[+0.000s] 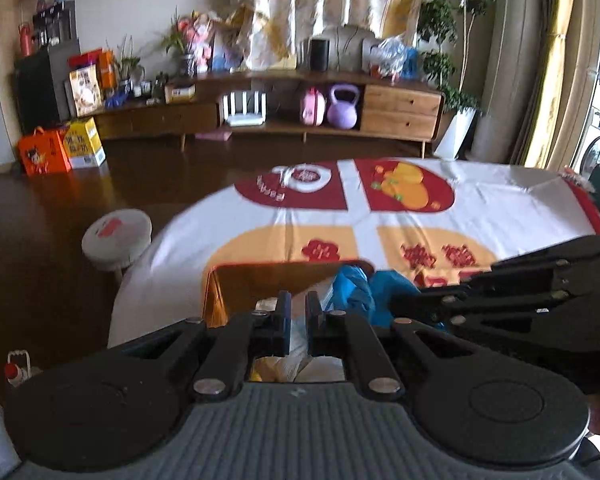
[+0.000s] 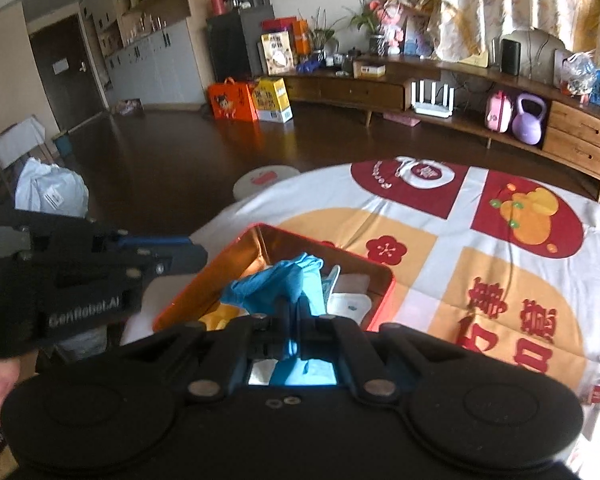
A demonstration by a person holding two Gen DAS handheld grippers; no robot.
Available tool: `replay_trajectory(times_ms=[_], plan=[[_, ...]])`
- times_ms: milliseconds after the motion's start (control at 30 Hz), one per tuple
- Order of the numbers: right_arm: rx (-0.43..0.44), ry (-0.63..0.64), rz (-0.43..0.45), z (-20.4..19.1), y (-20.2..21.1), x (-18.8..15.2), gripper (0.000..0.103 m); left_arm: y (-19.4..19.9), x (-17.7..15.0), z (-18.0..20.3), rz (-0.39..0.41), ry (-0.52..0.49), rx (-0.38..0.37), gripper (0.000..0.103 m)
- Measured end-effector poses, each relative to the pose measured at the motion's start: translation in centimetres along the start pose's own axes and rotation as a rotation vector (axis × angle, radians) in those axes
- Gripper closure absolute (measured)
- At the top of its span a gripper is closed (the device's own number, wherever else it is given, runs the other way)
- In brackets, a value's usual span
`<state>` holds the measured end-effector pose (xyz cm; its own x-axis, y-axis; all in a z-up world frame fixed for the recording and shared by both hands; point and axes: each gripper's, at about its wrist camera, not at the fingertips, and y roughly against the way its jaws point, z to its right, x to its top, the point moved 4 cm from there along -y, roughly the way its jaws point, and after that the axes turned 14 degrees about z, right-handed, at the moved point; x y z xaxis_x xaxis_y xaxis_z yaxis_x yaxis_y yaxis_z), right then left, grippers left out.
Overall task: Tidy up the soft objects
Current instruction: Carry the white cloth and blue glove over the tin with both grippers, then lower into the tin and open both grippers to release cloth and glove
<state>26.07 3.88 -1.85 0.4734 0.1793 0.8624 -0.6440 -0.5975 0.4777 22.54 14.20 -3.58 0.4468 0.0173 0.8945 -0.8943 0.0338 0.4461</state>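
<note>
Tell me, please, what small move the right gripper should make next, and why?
Probably lower a little, then open. The right gripper is shut on the blue cloth, which bunches over the open tin; releasing there should drop it inside.

— Where does the tin (image 2: 374,300) sit?
— On my cloth-covered table (image 2: 440,280), at its near edge. Glove (image 2: 276,284) inside it, pouches (image 2: 348,300) beside the glove.
— Beyond?
— Stool (image 2: 262,180) left of the table; cabinet (image 2: 452,92) behind, along the wall.

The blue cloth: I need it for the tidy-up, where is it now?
In the right wrist view the blue cloth is bunched in the red tin on the patterned tablecloth, pinched by the right claw.
</note>
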Motion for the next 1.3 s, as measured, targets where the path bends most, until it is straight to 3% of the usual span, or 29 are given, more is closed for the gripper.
replay_trajectory(times_ms=[300,667,900,1300], plan=[[0.005,0.008,-0.080,-0.1,-4.4,-2.1,0.100,-2.1,-2.8,-1.6,-0.073,0.034,0.002,0.096],[-0.020,-0.025,-0.174,1.3,-6.8,-4.8,0.096,-2.5,-3.7,-1.5,-0.096,0.038,-0.005,0.096],[0.000,-0.033,-0.166,0.7,-5.3,-4.1,0.084,-2.0,-3.5,-0.7,-0.095,0.022,-0.006,0.096],[0.033,-0.040,-0.112,0.8,-0.2,-2.4,0.074,0.0,-2.3,0.7,-0.061,0.020,0.000,0.096]])
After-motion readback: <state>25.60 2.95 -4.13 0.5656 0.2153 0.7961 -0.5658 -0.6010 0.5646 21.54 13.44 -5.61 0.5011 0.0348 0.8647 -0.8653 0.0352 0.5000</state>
